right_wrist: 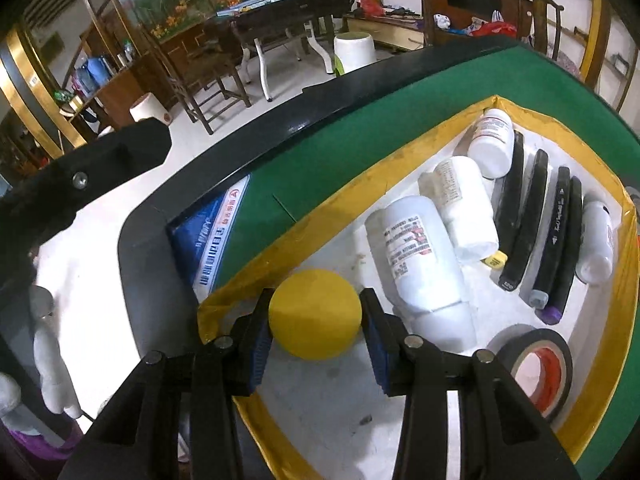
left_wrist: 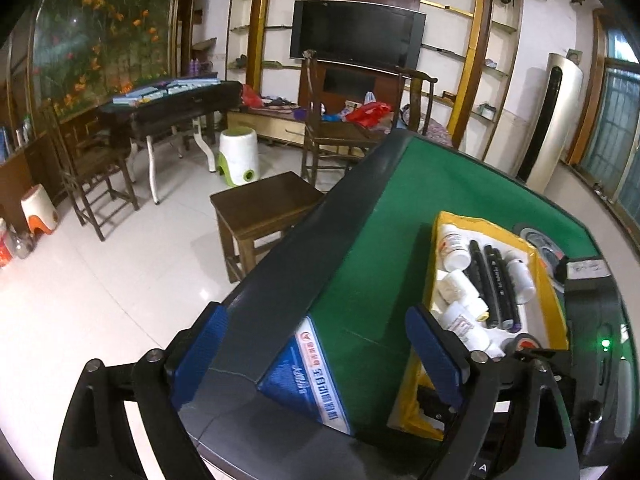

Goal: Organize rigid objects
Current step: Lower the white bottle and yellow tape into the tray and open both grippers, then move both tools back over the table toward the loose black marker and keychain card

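The left gripper hangs over the table corner, fingers wide apart and empty. The right gripper has the yellow ball between its fingers, low inside the yellow-edged box. Next, I think: let go and lift away. Inside lie four white bottles, four black markers and one tape roll.

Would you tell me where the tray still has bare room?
Free: the tray floor between the yellow ball, the tape roll and the near rim. Crowded: the far half, with white bottles and markers lying side by side.
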The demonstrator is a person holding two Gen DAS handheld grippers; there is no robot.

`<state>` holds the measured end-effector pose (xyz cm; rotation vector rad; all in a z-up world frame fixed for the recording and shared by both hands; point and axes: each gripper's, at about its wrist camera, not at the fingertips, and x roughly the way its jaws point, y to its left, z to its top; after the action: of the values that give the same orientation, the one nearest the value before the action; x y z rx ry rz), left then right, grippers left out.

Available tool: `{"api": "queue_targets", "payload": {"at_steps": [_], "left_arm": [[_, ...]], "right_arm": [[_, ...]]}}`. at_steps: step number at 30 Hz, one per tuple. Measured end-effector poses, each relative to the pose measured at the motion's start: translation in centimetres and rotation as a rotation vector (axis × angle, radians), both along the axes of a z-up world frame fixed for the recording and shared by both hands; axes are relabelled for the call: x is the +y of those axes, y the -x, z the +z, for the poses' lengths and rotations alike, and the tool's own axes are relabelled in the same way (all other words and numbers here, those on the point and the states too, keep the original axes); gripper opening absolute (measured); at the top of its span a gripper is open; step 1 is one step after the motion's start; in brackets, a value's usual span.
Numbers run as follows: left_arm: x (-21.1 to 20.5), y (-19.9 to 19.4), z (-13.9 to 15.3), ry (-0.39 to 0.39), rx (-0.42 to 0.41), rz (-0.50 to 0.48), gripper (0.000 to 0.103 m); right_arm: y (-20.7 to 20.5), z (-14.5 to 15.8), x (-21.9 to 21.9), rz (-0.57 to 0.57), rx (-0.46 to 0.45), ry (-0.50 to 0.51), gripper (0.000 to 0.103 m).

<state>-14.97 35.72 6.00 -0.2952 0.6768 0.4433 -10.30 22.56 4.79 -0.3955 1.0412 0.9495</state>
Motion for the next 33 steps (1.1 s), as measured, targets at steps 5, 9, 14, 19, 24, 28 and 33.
{"api": "queue_targets", "payload": {"at_steps": [5, 9, 14, 19, 24, 28, 33], "left_arm": [[0.1, -0.1, -0.3, -0.014, 0.013, 0.013, 0.094], [0.1, -0.1, -0.4, -0.031, 0.026, 0.027, 0.094], [-0.6, -0.3, -0.4, -0.049, 0.044, 0.024, 0.094], [-1.8, -0.5, 0.0, -0.074, 0.057, 0.002, 0.095], [-3.3, -0.8, 0.4, -0.098, 0.069, -0.025, 0.095], [-4.7, -1.2, 0.8, -0.122, 0.080, -0.049, 0.095], [-7.2, -1.8, 1.3, -0.164, 0.098, -0.087, 0.095]], "right_arm": [[0.0, 0.9, -0.3, -0.028, -0.044, -0.012, 0.053], [-0.3, 2.0, -1.6, -0.050, -0.043, -0.067, 0.060], [0.1, 2.7, -2.4, -0.061, -0.059, -0.099, 0.062], [-0.2, 3.1, -4.5, -0.087, -0.049, -0.128, 0.066], [-0.6, 3.4, -6.5, -0.119, -0.040, -0.157, 0.067], [-1.0, 3.8, -8.9, -0.159, -0.033, -0.191, 0.067], [-2.2, 3.9, -12.2, -0.233, -0.011, -0.234, 0.067]]}}
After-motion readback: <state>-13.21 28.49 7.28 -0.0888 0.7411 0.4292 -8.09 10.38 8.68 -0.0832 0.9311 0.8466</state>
